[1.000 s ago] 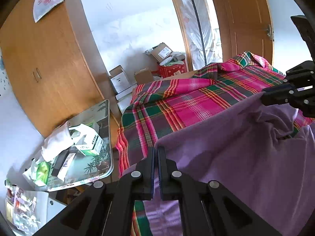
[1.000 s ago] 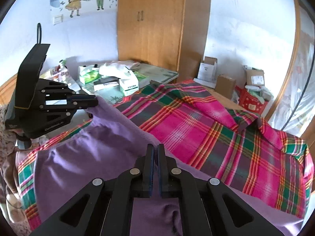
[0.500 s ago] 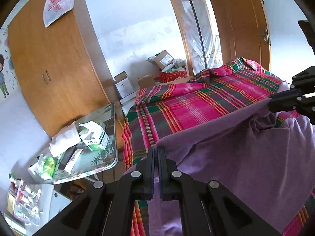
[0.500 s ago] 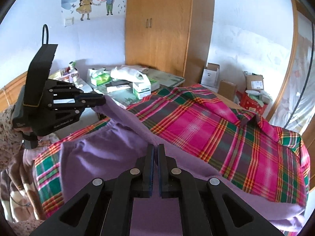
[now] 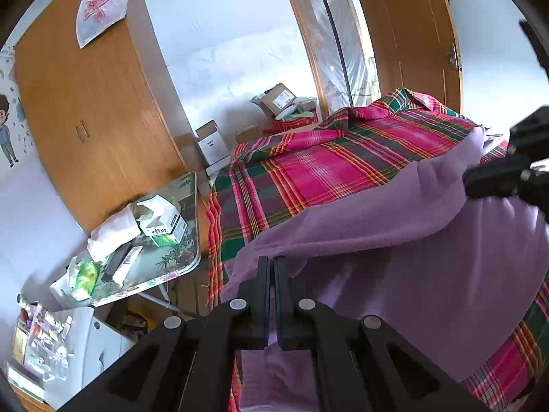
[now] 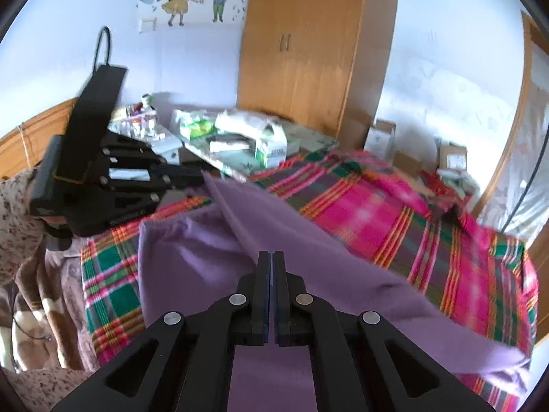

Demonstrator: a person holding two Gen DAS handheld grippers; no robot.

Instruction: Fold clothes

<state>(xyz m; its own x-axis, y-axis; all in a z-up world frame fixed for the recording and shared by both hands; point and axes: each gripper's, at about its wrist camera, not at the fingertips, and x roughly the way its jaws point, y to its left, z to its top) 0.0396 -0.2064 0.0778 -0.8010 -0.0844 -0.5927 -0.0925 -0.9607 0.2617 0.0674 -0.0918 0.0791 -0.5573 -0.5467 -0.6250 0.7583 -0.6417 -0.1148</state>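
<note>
A purple garment (image 5: 394,250) is held up over a bed with a pink and green plaid cover (image 5: 319,171). My left gripper (image 5: 271,264) is shut on one edge of the purple garment (image 6: 212,247), and my right gripper (image 6: 271,259) is shut on another edge. The cloth stretches taut between the two, its upper edge raised off the bed and the rest draping down. In the left wrist view the right gripper's fingers (image 5: 494,178) show at the right, pinching the cloth. In the right wrist view the left gripper (image 6: 200,178) shows at the left, clamped on the cloth's corner.
A glass-topped side table (image 5: 178,250) with boxes and packets stands beside the bed. A wooden wardrobe (image 6: 308,55) rises behind it, cardboard boxes (image 5: 212,144) lie along the far wall, and a wooden door (image 5: 411,34) stands at the right. A person's patterned sleeve (image 6: 17,223) is at the left.
Both grippers have lifted, raising the purple garment's held edge higher off the bed. More of the plaid cover shows beneath it. Both stay shut on the cloth.
</note>
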